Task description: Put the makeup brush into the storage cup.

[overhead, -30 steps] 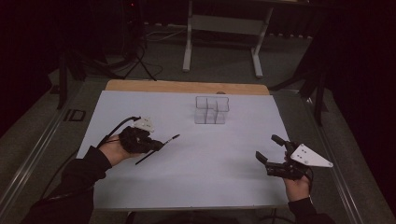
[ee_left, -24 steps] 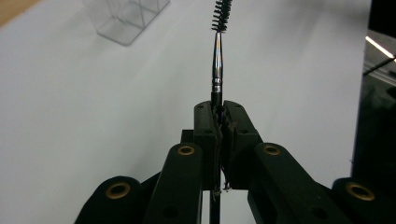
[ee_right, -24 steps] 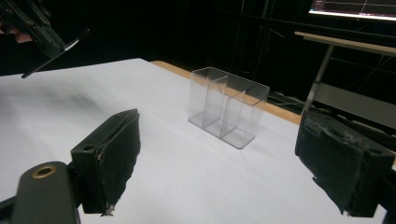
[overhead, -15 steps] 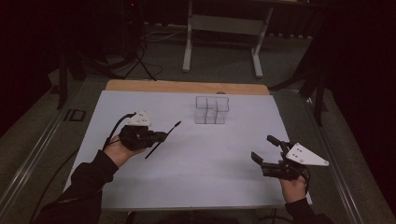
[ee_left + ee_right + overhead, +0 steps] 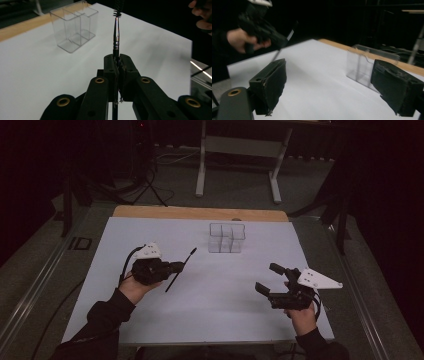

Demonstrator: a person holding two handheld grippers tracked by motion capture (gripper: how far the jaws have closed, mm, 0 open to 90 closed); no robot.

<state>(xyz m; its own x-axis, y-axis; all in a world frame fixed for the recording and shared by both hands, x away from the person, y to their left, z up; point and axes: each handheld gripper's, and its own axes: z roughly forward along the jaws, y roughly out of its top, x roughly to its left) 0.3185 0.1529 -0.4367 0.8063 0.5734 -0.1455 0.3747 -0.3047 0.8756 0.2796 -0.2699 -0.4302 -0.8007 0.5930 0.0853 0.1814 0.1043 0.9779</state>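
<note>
Black jaws of the left tool (image 5: 176, 267) were clamped on a thin brush (image 5: 181, 269), which had risen and tilted toward the clear organizer (image 5: 227, 238) at the far side of the white table (image 5: 150, 320). Probably insertion came next. The right tool (image 5: 270, 279) stayed open, empty, near right.

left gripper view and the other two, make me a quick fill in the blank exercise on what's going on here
1. The left gripper is shut on a thin black ____ with a bristled tip and a silver band.
2. The right gripper holds nothing; its jaws stand ____.
3. The clear plastic organizer box with open compartments holds ____.
4. The organizer stands on a ____ sheet that covers the table.

Missing words: brush; open; nothing; white
</note>
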